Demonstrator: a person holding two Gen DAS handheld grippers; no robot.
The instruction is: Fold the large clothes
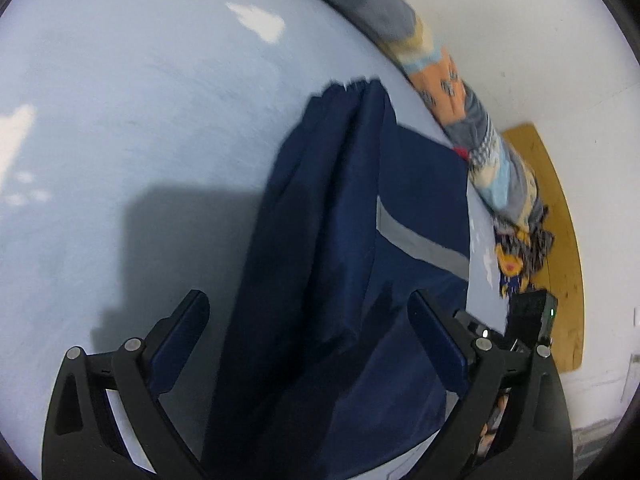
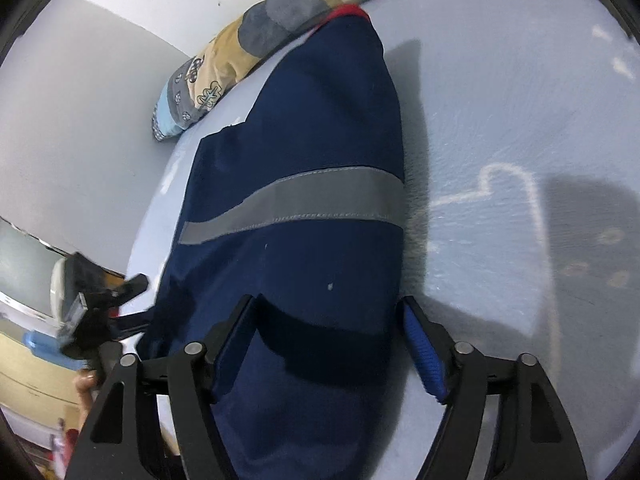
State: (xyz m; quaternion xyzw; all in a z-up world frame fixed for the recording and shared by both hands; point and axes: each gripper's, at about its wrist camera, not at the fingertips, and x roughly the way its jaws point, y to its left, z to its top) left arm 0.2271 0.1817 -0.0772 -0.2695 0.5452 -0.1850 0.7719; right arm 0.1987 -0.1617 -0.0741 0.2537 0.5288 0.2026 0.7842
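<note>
Both tongs spread wide over the folded navy garment (image 2: pixel 304 168).
Left gripper (image 1: pixel 308 320) and right gripper (image 2: pixel 326 320) straddle cloth ahead on the bed (image 1: pixel 120 120), gripping nothing, likely hunting edges.

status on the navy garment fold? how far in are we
Done: the navy garment with the grey stripe already lies doubled into a long, narrow shape on the pale blue sheet.
In hand: nothing gripped. The left gripper and right gripper both stand open over its near end, cloth showing between the fingers.
Left: it looks too long still; probably one or more crosswise folds, then smoothing.
</note>
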